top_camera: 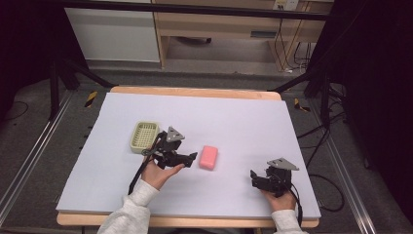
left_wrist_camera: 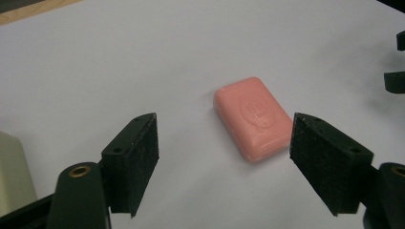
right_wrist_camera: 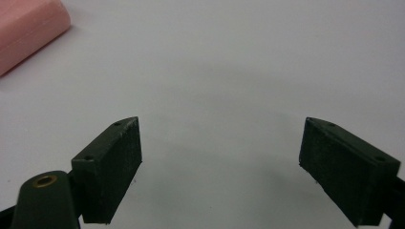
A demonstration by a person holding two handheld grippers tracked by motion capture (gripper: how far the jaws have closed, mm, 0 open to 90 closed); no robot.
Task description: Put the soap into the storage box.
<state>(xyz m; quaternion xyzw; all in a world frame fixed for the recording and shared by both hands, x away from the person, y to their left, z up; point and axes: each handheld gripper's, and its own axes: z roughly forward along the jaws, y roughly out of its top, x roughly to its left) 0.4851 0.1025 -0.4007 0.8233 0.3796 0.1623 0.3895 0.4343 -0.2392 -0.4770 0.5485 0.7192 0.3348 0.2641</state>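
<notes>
A pink bar of soap [top_camera: 209, 157] lies flat near the middle of the white table top [top_camera: 234, 122]. My left gripper [top_camera: 191, 157] is just left of it, open, its jaws pointing at the bar. In the left gripper view the soap [left_wrist_camera: 253, 118] sits a little beyond the open jaws, closer to the right one, with nothing between them. My right gripper [top_camera: 253, 176] rests open at the front right of the table. In the right gripper view its jaws stand wide over bare surface, and a corner of the soap [right_wrist_camera: 28, 31] shows at the upper left.
A pale green slotted soap dish [top_camera: 144, 135] sits behind and left of my left gripper; its edge [left_wrist_camera: 14, 176] shows at the lower left of the left gripper view. The other gripper's jaw tips [left_wrist_camera: 395, 81] appear at that view's right edge. Cables and stands surround the table.
</notes>
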